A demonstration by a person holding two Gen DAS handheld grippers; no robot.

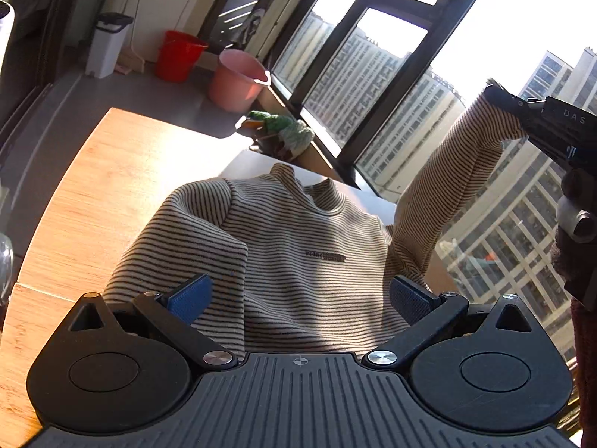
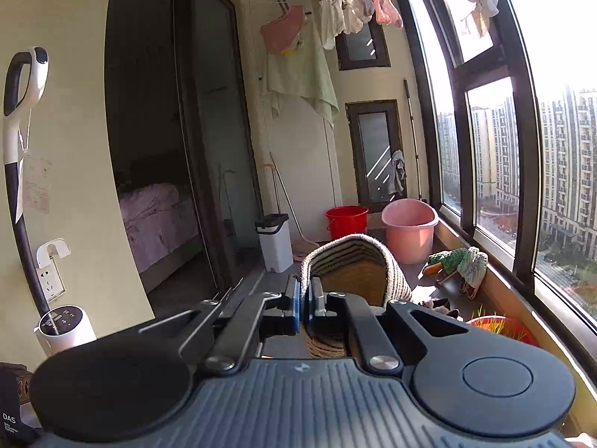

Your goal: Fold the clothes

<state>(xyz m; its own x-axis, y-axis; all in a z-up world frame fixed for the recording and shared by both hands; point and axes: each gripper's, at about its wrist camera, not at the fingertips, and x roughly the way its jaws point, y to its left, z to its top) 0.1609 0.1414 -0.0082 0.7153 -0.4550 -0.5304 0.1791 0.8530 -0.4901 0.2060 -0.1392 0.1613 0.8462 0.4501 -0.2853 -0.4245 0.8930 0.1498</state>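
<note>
A beige sweater with thin dark stripes [image 1: 298, 239] lies on the wooden table [image 1: 93, 194], collar away from me. Its left sleeve is folded across the body. My left gripper [image 1: 298, 298] is open, its blue pads [image 1: 190, 298] spread over the sweater's lower part, holding nothing. My right gripper [image 2: 306, 298] is shut on the cuff of the right sleeve [image 2: 354, 261] and holds it high; in the left wrist view the sleeve [image 1: 447, 186] rises up to that gripper [image 1: 496, 93] at the upper right.
A red bucket [image 1: 179, 56], a pink bucket [image 1: 238, 78] and a white bin [image 1: 108, 44] stand on the floor beyond the table. A green plush toy [image 1: 283, 127] lies on the window sill. Large windows run along the right.
</note>
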